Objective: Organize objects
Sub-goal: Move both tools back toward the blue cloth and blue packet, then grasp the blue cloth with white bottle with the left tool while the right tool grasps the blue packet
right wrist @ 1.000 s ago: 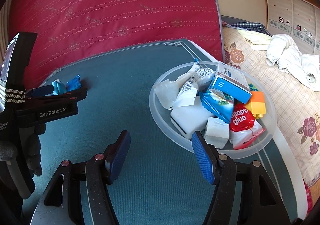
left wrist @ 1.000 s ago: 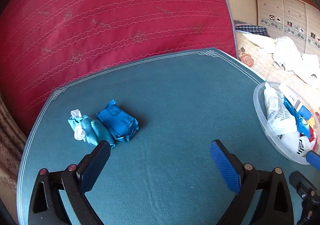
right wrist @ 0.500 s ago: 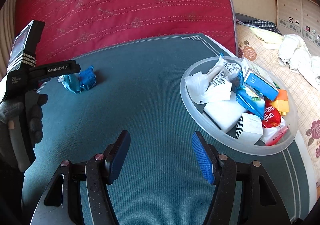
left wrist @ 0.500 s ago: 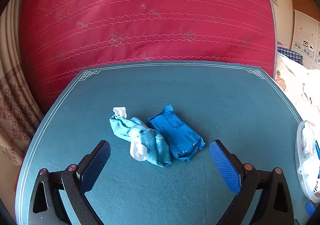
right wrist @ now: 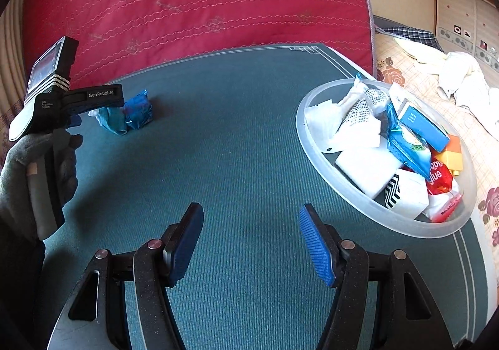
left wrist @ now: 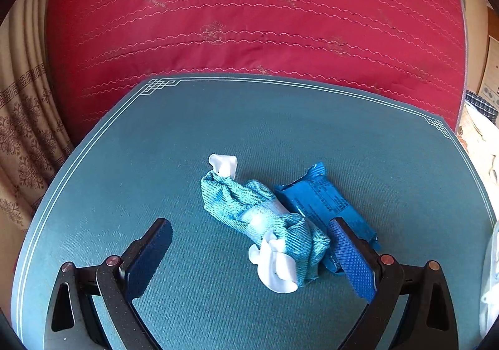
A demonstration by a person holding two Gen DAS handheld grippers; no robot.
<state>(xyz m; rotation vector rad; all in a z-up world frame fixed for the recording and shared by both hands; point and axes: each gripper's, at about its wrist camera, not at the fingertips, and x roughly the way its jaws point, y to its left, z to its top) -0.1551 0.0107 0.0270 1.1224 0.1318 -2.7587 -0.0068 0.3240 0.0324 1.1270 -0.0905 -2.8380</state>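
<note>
A crumpled teal cloth with white ends point(left wrist: 262, 219) lies on the teal mat point(left wrist: 280, 119), touching a blue wrapped packet point(left wrist: 324, 203) on its right. My left gripper point(left wrist: 249, 250) is open just above them, the cloth between its fingers, its right finger point(left wrist: 351, 259) over the packet's near end. In the right wrist view the cloth point(right wrist: 113, 119) and packet point(right wrist: 138, 111) sit far left, partly behind the left gripper. My right gripper point(right wrist: 251, 241) is open and empty over bare mat. A clear plastic bowl point(right wrist: 315, 144) at the right holds several packets and boxes.
A red quilted mattress point(left wrist: 249, 16) stands behind the mat's far edge. A patterned curtain point(left wrist: 21, 119) hangs at the left. A bed with a floral sheet and white clothes point(right wrist: 461, 82) lies to the right of the mat.
My left gripper has swung left and moved in over the cloth and packet, which now sit between its fingers. My right gripper has drawn back leftward from the bowl. Both stay open.
</note>
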